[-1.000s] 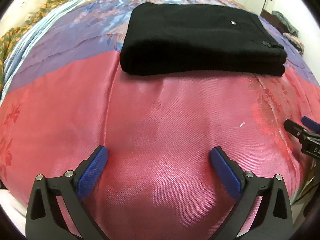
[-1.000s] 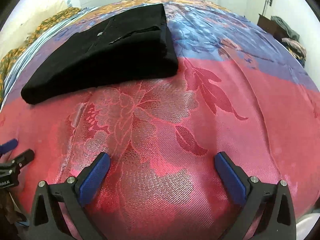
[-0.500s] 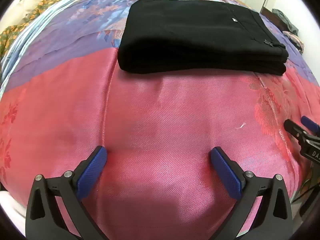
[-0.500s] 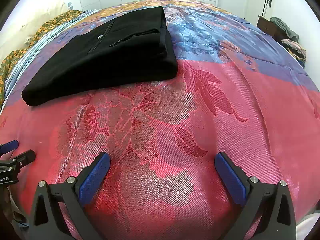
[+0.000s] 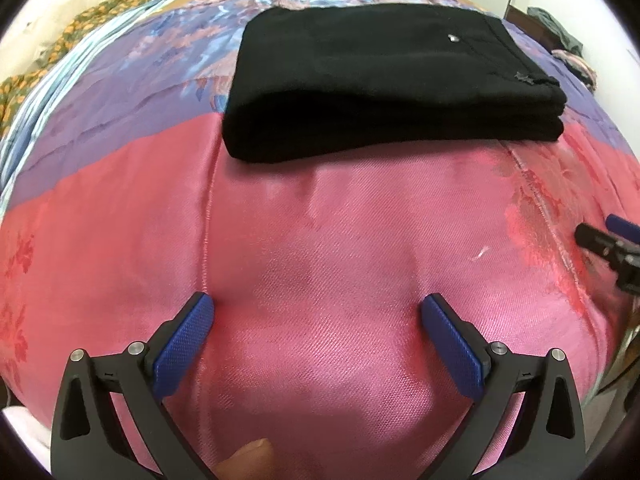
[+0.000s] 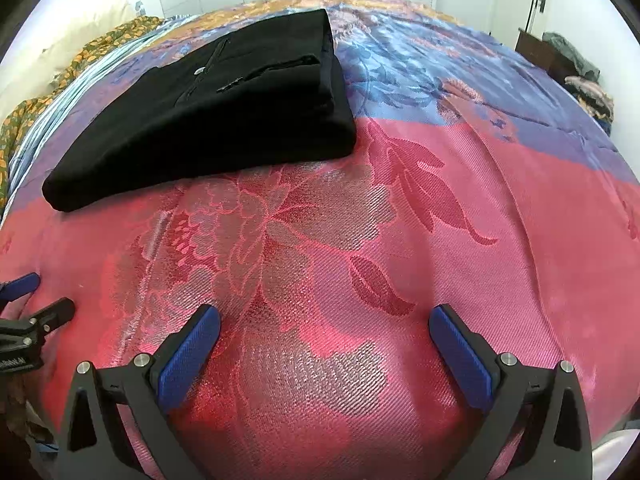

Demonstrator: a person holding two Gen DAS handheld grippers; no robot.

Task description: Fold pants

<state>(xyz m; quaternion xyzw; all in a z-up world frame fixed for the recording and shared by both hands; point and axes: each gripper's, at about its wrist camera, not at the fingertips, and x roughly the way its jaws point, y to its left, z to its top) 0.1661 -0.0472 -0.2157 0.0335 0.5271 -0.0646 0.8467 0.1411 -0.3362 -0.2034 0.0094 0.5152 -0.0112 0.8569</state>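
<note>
The black pants (image 5: pixel 384 80) lie folded in a flat stack on the bedspread (image 5: pixel 320 248). The left gripper (image 5: pixel 316 316) and right gripper (image 6: pixel 324 324) hover wide apart and empty above the pink area, well short of the stack

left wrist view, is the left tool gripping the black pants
No, the left tool is open over bare pink bedspread, and the folded black pants lie farther up the bed, apart from its fingers.
</note>
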